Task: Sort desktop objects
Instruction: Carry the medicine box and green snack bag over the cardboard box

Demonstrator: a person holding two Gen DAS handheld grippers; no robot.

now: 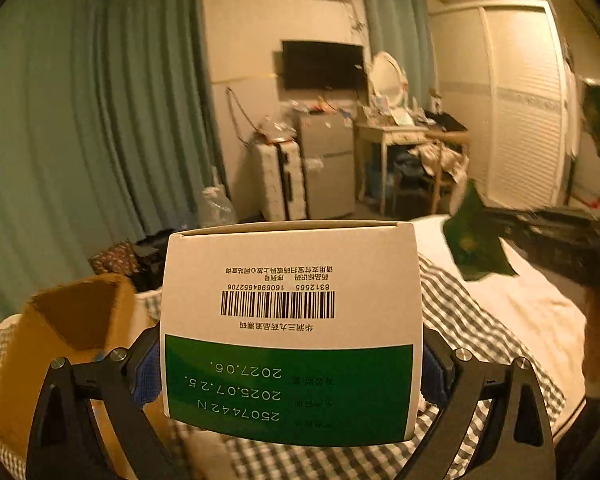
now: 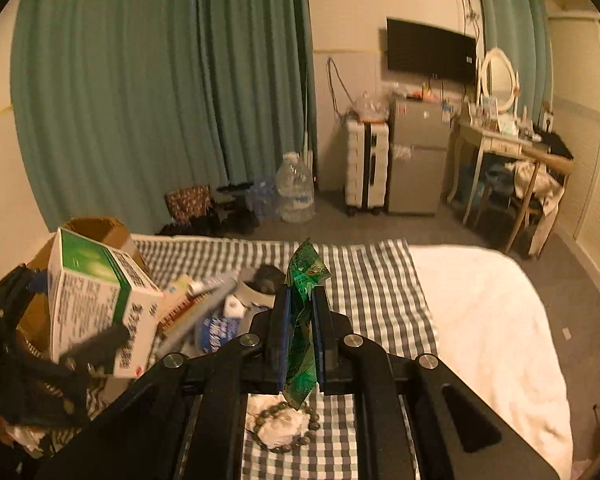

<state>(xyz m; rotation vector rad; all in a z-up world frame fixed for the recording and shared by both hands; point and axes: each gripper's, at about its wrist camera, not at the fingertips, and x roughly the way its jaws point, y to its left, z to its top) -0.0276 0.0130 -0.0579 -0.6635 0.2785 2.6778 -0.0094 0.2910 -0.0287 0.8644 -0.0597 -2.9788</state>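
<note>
My left gripper [image 1: 290,364] is shut on a white and green medicine box [image 1: 292,332], held up above the checked cloth [image 1: 472,332]. The box also shows in the right wrist view [image 2: 96,300], at the left with the left gripper [image 2: 88,344] around it. My right gripper [image 2: 300,320] is shut on a green foil sachet [image 2: 304,312], which stands upright between the pads. The sachet also shows in the left wrist view [image 1: 476,248], at the right. A brown cardboard box [image 1: 72,340] stands open at the left, also in the right wrist view [image 2: 100,232].
A pile of small items lies on the checked cloth [image 2: 364,280]: a grey tube [image 2: 204,312], a dark lump [image 2: 270,276], small packets. A bead bracelet [image 2: 288,428] on white tissue lies under my right gripper. White bedding [image 2: 480,320] spreads to the right.
</note>
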